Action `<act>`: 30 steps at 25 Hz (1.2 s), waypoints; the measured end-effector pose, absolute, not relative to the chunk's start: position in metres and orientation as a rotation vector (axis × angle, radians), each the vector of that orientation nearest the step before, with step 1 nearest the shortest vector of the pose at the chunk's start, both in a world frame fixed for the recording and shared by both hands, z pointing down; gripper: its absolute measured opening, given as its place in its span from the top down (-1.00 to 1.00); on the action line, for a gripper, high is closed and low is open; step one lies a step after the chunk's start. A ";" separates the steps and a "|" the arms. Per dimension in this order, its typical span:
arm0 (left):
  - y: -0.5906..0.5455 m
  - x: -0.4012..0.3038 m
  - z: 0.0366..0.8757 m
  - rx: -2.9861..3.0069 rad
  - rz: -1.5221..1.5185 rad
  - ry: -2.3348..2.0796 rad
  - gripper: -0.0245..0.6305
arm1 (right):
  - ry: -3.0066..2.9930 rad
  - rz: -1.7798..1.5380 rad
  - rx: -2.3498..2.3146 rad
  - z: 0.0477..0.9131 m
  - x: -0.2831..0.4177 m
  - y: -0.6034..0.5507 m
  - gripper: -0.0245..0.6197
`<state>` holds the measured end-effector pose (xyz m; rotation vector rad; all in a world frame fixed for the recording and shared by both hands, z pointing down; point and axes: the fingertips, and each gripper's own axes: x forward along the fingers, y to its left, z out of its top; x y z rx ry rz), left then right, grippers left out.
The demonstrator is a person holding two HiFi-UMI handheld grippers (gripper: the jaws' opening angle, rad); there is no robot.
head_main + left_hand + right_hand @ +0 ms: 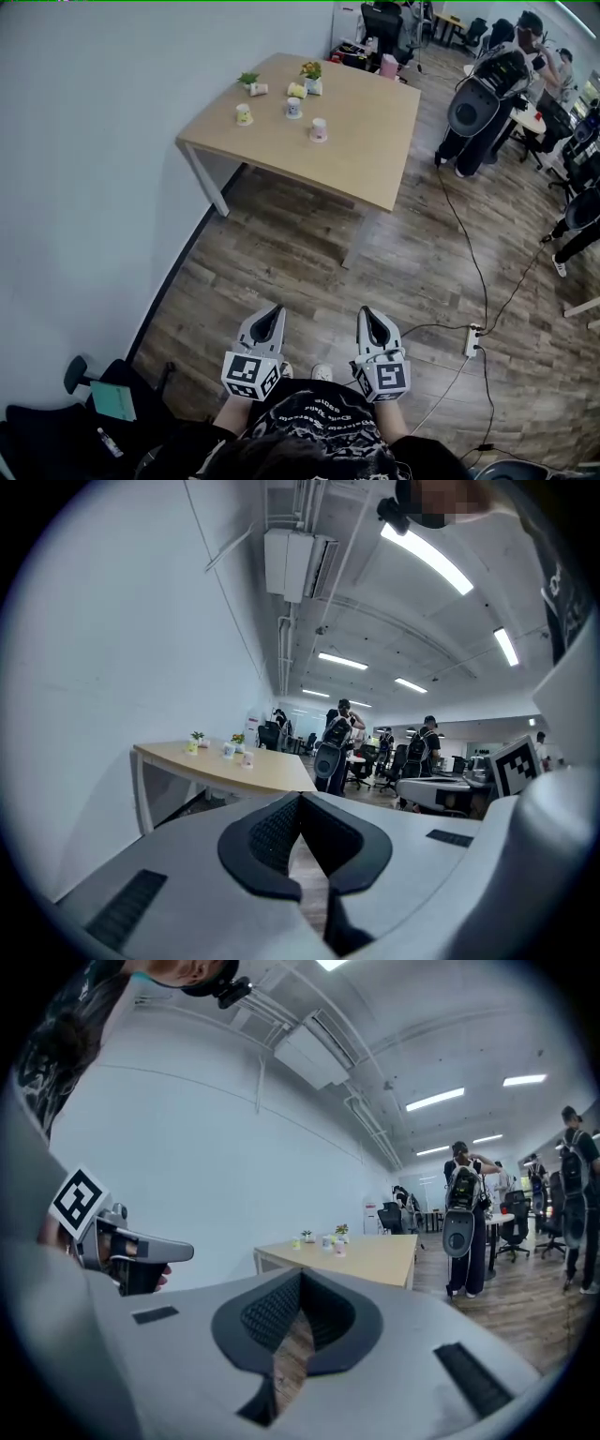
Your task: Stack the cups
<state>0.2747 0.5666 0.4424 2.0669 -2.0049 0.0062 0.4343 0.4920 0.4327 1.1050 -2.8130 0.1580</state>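
Pale wood tabletop [375, 141], well ahead of me, carries three upright cups standing apart: a yellowish cup [244, 114], a white cup [293, 108] and a pink cup [319, 129]. Two potted plants [311, 73] stand behind them. Any print is too small to read. My left hand-held gripper [272, 314] and right hand-held gripper [371, 317] are both closed and empty, over the plank floor [309, 253].
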 end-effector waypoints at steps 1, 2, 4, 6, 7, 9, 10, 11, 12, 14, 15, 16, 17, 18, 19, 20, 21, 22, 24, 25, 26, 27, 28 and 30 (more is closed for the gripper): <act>0.565 0.274 0.444 2.059 -0.001 -1.991 0.91 | -2.813 0.174 1.104 0.434 0.433 0.491 0.91; 0.564 0.272 0.446 2.048 -0.014 -1.982 0.91 | -2.811 0.190 1.096 0.436 0.432 0.489 0.91; 0.560 0.269 0.447 2.034 -0.051 -1.960 0.69 | -2.806 0.216 1.071 0.440 0.428 0.486 0.61; 0.555 0.262 0.446 2.037 -0.065 -1.950 0.23 | -2.805 0.225 1.050 0.441 0.421 0.482 0.46; 0.552 0.256 0.445 2.036 -0.066 -1.953 0.15 | -2.809 0.229 1.040 0.440 0.416 0.481 0.30; 0.548 0.245 0.445 2.025 -0.071 -1.953 0.03 | -2.818 0.233 1.021 0.439 0.406 0.479 0.07; 0.547 0.241 0.446 2.020 -0.072 -1.948 -0.04 | -2.819 0.229 1.016 0.439 0.403 0.477 0.06; 0.545 0.238 0.446 2.019 -0.068 -1.941 -0.11 | -2.820 0.222 1.015 0.438 0.400 0.475 0.06; 0.544 0.235 0.447 2.023 -0.060 -1.933 -0.11 | -2.819 0.214 1.017 0.437 0.396 0.474 0.06; 0.543 0.227 0.447 2.042 -0.035 -1.912 -0.11 | -2.815 0.203 1.028 0.435 0.386 0.472 0.06; 0.543 0.223 0.448 2.058 -0.024 -1.895 -0.11 | -2.813 0.198 1.035 0.434 0.380 0.471 0.06; 0.541 0.219 0.448 2.075 -0.017 -1.878 -0.11 | -2.811 0.190 1.041 0.433 0.374 0.470 0.06; 0.540 0.214 0.447 2.089 -0.016 -1.864 -0.11 | -2.811 0.181 1.046 0.432 0.368 0.469 0.06; 0.539 0.208 0.445 2.099 -0.024 -1.853 -0.11 | -2.811 0.175 1.051 0.430 0.362 0.468 0.06; 0.538 0.204 0.444 2.108 -0.035 -1.839 -0.11 | -2.811 0.178 1.060 0.428 0.357 0.468 0.06; 0.538 0.200 0.443 2.117 -0.044 -1.820 -0.11 | -2.812 0.190 1.075 0.427 0.354 0.468 0.06; 0.539 0.197 0.442 2.125 -0.048 -1.805 -0.11 | -2.814 0.209 1.094 0.426 0.351 0.468 0.06; 0.539 0.193 0.442 2.131 -0.049 -1.800 -0.11 | -2.818 0.226 1.112 0.424 0.348 0.467 0.06; 0.537 0.181 0.441 2.120 -0.055 -1.829 -0.11 | -2.820 0.233 1.120 0.422 0.340 0.464 0.06; 0.535 0.175 0.441 2.104 -0.063 -1.850 -0.11 | -2.814 0.222 1.107 0.423 0.335 0.462 0.06; 0.533 0.169 0.442 2.087 -0.073 -1.865 -0.11 | -2.805 0.208 1.090 0.425 0.330 0.460 0.06; 0.531 0.165 0.443 2.073 -0.080 -1.873 -0.11 | -2.797 0.199 1.076 0.427 0.326 0.457 0.06; 0.529 0.162 0.444 2.065 -0.082 -1.876 -0.11 | -2.793 0.194 1.069 0.428 0.323 0.454 0.06; 0.522 0.158 0.447 2.058 -0.077 -1.885 -0.11 | -2.795 0.193 1.072 0.430 0.318 0.444 0.06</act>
